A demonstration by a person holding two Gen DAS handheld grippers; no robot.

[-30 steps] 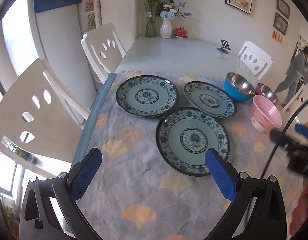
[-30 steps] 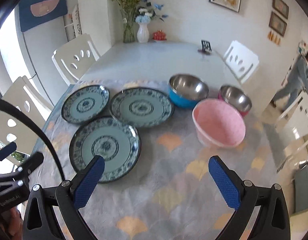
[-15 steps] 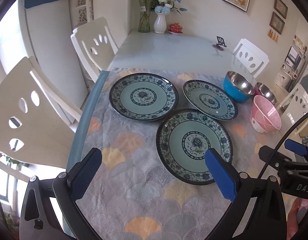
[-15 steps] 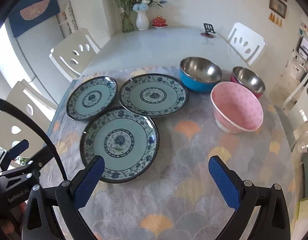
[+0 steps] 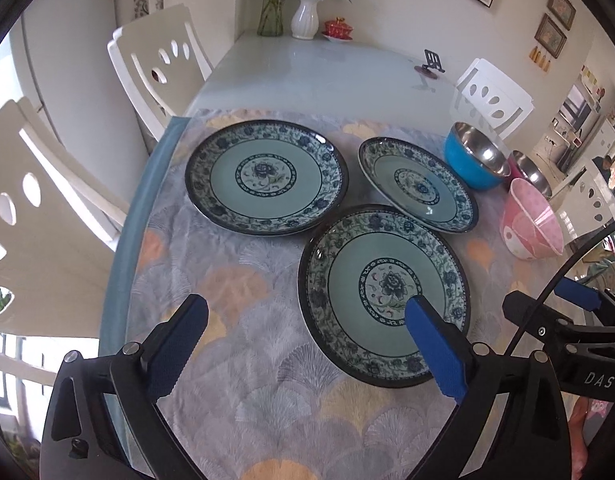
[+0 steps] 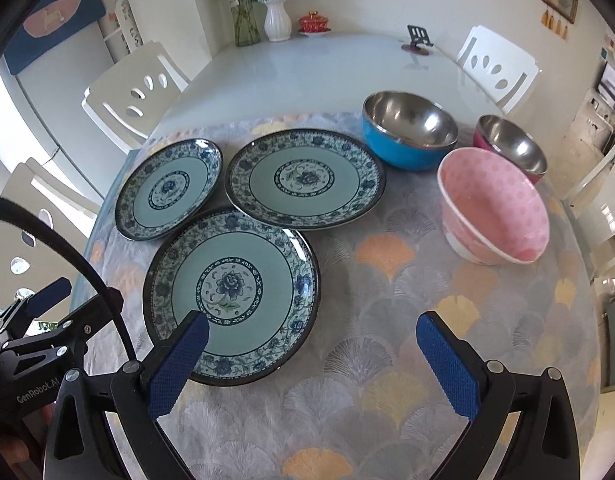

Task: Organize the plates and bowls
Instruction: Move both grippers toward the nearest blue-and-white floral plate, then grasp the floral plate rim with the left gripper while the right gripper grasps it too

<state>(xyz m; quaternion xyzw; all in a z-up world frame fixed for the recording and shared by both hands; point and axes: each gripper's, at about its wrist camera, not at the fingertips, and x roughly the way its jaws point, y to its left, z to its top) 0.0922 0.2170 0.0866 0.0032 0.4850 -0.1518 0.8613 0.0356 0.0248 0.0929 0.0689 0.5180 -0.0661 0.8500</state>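
Note:
Three blue-patterned plates lie on the tablecloth: a near plate (image 5: 383,292) (image 6: 231,292), a far left plate (image 5: 265,178) (image 6: 169,188) and a far middle plate (image 5: 417,184) (image 6: 305,178). To their right stand a blue steel bowl (image 5: 475,156) (image 6: 409,130), a magenta steel bowl (image 5: 531,172) (image 6: 511,146) and a tilted pink bowl (image 5: 533,220) (image 6: 493,204). My left gripper (image 5: 307,320) is open above the cloth at the near plate's left edge, holding nothing. My right gripper (image 6: 313,332) is open and empty, just right of the near plate.
White chairs (image 5: 159,64) (image 6: 495,64) stand around the table. At the far end are a white flower vase (image 6: 277,20), a glass vase, a red lidded dish (image 6: 313,24) and a small black stand (image 6: 419,38). The far glass tabletop (image 6: 307,76) is bare.
Both grippers have come lower and closer over the table, so the plates and bowls look larger. Nothing on the table has moved, and both grippers stay open.

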